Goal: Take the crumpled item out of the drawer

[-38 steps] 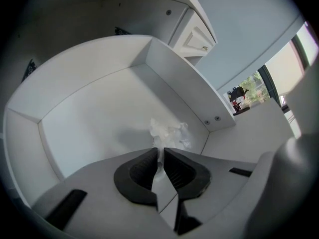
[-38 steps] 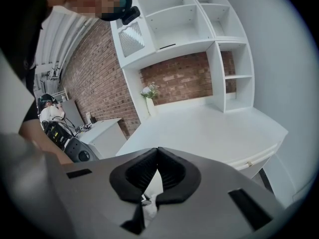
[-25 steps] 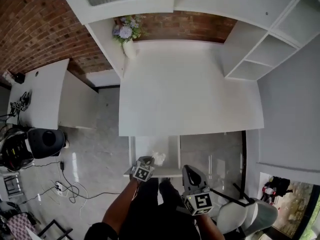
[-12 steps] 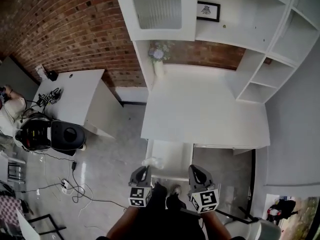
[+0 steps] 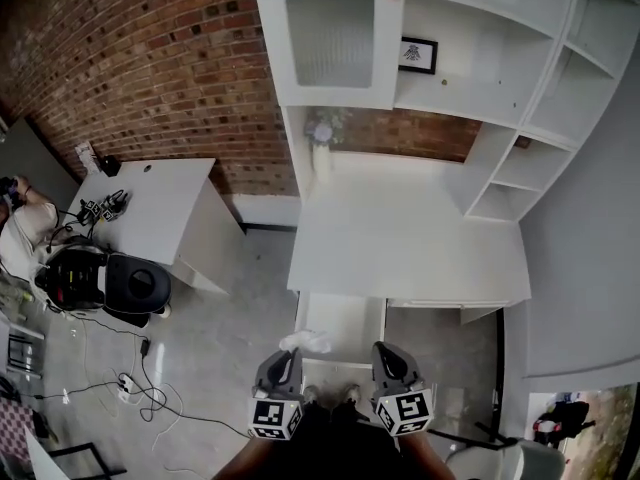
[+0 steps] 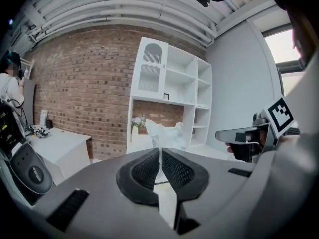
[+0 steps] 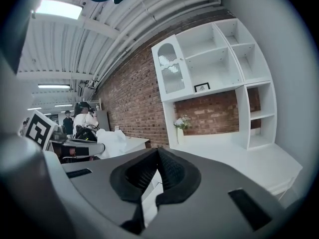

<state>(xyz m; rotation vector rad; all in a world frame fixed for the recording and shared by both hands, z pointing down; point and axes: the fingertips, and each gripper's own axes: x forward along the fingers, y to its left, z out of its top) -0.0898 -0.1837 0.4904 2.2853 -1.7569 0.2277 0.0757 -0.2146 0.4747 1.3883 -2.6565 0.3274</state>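
Crumpled white wad [image 5: 306, 342] was pinched in the clenched jaws of the left gripper [image 5: 289, 354], held over the front left corner of the open white drawer [image 5: 345, 320] beneath the white desk [image 5: 400, 238]. The right gripper [image 5: 384, 352] hung just beside it, jaws together and empty.

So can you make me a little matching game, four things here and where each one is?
1. crumpled item
2. drawer
3. flower vase
4. framed picture

A. on a shelf
B. pulled open below the desk
C. at the back of the desk
D. pinched by the left gripper

Pairs: 1-D, 2-B, 3-C, 4-A.
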